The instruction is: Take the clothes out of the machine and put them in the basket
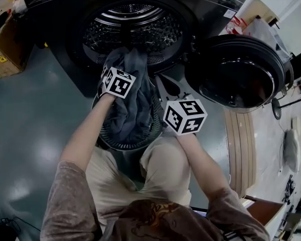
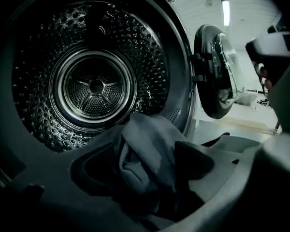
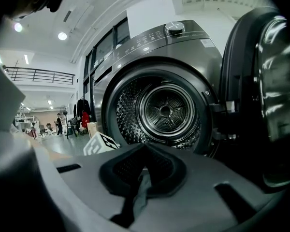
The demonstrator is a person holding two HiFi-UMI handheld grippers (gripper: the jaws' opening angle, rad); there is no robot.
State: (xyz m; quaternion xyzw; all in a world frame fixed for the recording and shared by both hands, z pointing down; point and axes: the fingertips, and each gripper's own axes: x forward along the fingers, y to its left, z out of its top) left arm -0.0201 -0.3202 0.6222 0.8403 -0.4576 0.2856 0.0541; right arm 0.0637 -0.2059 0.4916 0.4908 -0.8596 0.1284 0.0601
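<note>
Head view: dark grey clothes [image 1: 133, 99] spill from the machine [image 1: 200, 14] mouth down into the basket [image 1: 121, 142] (no other view shows the basket). Left claw [image 2: 145, 153] view: jaws wide apart, a grey fold lying loose btw them, perforated drum [image 2: 94, 86] behind. Right claw [image 3: 145, 151] view: jaws closed together, pinching a thin strip of cloth that hangs below. The door [image 1: 241, 74] stands open at right. Only the right claw view catches the control dial [image 3: 174, 28] up top.
</note>
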